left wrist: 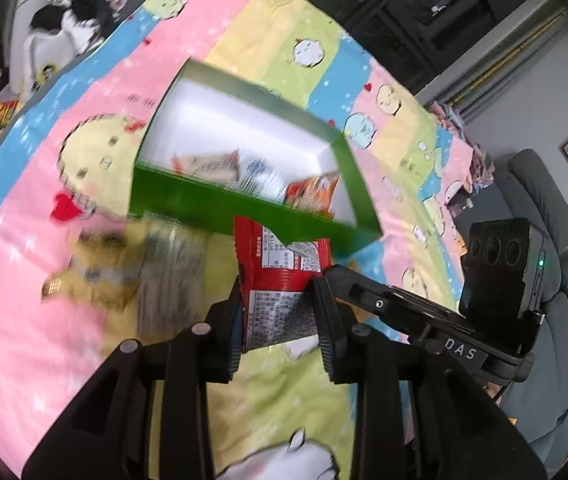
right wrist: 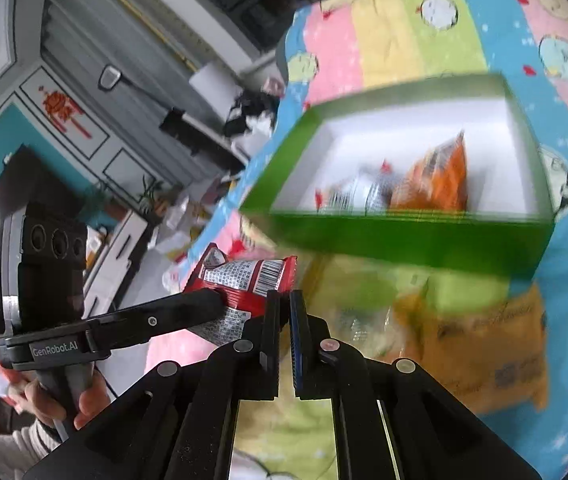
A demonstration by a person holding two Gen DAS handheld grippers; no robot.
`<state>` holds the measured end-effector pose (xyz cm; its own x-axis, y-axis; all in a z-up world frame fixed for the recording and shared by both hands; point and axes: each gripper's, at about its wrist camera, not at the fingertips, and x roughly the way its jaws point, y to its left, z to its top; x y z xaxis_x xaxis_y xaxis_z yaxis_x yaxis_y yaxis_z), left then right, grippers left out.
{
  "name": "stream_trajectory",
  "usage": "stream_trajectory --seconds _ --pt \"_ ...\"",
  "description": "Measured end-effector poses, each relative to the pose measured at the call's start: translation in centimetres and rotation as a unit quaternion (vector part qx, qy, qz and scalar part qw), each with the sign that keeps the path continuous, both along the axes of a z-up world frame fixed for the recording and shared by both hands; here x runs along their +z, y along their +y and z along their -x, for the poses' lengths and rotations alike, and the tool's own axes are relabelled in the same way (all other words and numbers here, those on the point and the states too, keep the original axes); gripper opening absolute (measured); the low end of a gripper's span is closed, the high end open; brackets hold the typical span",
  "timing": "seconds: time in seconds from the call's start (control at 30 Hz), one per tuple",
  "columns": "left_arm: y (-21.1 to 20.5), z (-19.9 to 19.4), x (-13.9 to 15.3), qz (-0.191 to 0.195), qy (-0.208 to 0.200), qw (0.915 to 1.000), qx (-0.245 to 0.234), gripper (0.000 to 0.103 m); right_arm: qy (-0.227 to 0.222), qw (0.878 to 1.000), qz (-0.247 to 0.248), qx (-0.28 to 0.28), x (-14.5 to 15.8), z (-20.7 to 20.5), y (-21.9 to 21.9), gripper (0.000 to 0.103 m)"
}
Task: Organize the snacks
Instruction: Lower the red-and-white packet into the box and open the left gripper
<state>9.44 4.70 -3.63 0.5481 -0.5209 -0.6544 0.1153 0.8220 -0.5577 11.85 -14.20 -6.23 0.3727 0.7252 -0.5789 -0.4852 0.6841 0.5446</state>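
Note:
My left gripper (left wrist: 278, 312) is shut on a red snack packet (left wrist: 280, 272) and holds it just in front of the near wall of a green box (left wrist: 204, 200). The box has a white inside and holds an orange packet (left wrist: 311, 194) and a silver packet (left wrist: 258, 174). In the right wrist view my right gripper (right wrist: 284, 304) is shut and empty, right beside the same red packet (right wrist: 244, 276) held by the left gripper (right wrist: 220, 300). The green box (right wrist: 403, 236) lies beyond it, with the orange packet (right wrist: 435, 180) inside.
A yellow-gold packet (left wrist: 92, 280) and a striped clear packet (left wrist: 172, 276) lie on the colourful cartoon blanket (left wrist: 84, 120) left of the red packet. An orange-yellow bag (right wrist: 487, 344) lies on the blanket at the right. A grey sofa (left wrist: 555, 280) stands beyond the blanket's edge.

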Motion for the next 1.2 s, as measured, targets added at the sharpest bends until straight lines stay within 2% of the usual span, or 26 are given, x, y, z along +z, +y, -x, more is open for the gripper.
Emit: stream_trajectory --seconds 0.23,0.53,0.57,0.63,0.7,0.8,1.0,1.03,1.07,1.1,1.2 --pt "-0.4 -5.4 1.1 0.012 -0.006 0.9999 -0.008 0.031 -0.012 0.999 -0.012 -0.032 1.2 -4.5 -0.7 0.007" --pt "-0.9 -10.6 -0.9 0.021 0.021 0.9995 -0.008 0.033 0.001 0.998 0.009 -0.055 -0.3 -8.7 -1.1 0.007" --pt "-0.9 -10.9 -1.1 0.019 0.024 0.9995 -0.007 0.035 0.002 0.998 0.015 -0.056 -0.5 -9.0 -1.0 0.007" --pt "-0.9 -11.7 -1.7 0.006 0.034 0.9994 0.005 0.051 0.001 0.998 0.027 -0.061 -0.9 -9.3 -0.9 0.007" --pt "-0.8 -12.0 -1.8 -0.008 0.036 0.9992 0.016 0.053 0.006 0.997 0.038 -0.068 -1.3 -9.6 -0.8 0.007" --pt "-0.2 -12.0 -1.1 -0.011 0.024 0.9993 0.027 0.073 0.014 0.997 0.033 -0.075 -1.5 -9.5 -1.2 0.008" --pt "1.5 -10.5 -0.1 -0.014 0.012 0.9987 0.048 0.073 0.011 0.996 0.024 -0.083 -0.9 -8.5 -2.4 0.009" --pt "1.8 -9.9 0.1 -0.014 0.010 0.9986 0.051 0.075 0.010 0.996 0.022 -0.083 -0.7 -8.1 -2.6 0.010" --pt "1.9 -9.6 0.2 -0.016 0.009 0.9985 0.052 0.077 0.009 0.996 0.019 -0.083 -0.5 -7.7 -2.8 0.016" --pt "2.1 -9.2 0.3 -0.017 0.008 0.9984 0.054 0.079 0.008 0.996 0.016 -0.083 -0.3 -7.2 -3.0 0.026" --pt "2.4 -7.4 0.5 -0.020 0.006 0.9983 0.055 0.080 0.006 0.996 0.014 -0.086 0.1 -5.9 -3.5 0.046"
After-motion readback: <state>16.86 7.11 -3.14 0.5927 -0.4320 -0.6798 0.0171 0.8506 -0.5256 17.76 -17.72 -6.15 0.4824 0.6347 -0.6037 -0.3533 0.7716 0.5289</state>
